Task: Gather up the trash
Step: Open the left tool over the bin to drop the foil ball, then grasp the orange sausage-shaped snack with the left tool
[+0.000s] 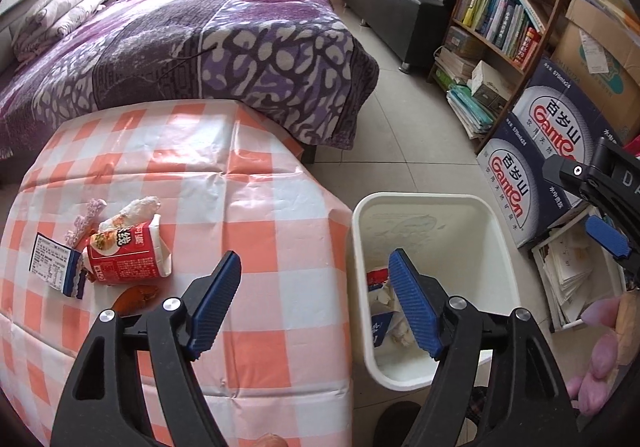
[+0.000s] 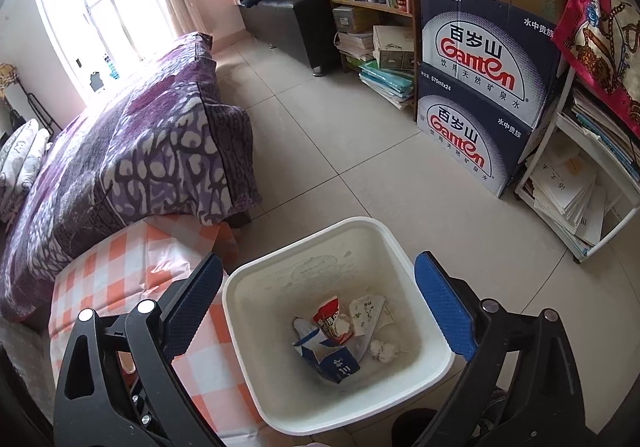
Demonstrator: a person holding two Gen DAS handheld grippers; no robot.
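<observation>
1. A white square plastic bin [image 2: 340,327] stands on the tiled floor, touching the corner of a table under an orange-and-white checked cloth [image 1: 248,207]. It serves as the landmark here.
2. The right gripper [image 2: 320,307] is held above the bin, its blue-padded jaws spread wide and empty. The left gripper [image 1: 316,299] is held over the gap between table edge and bin, jaws also wide with nothing between them.
3. The drop-off step appears finished. The next move likely calls for a reach away from the bin to the trash left on the table.
4. Only the left wrist view shows that trash: a crumpled red snack bag [image 1: 128,251], a small flattened blue-and-white carton [image 1: 60,263], a wad of white tissue [image 1: 138,207] and an orange scrap [image 1: 136,297], all well to the left of the bin.
5. Only the right wrist view shows the bin's floor clearly: a blue carton [image 2: 336,365], a red-and-white wrapper [image 2: 330,317], folded paper [image 2: 366,311] and balled tissue [image 2: 382,349].
</observation>
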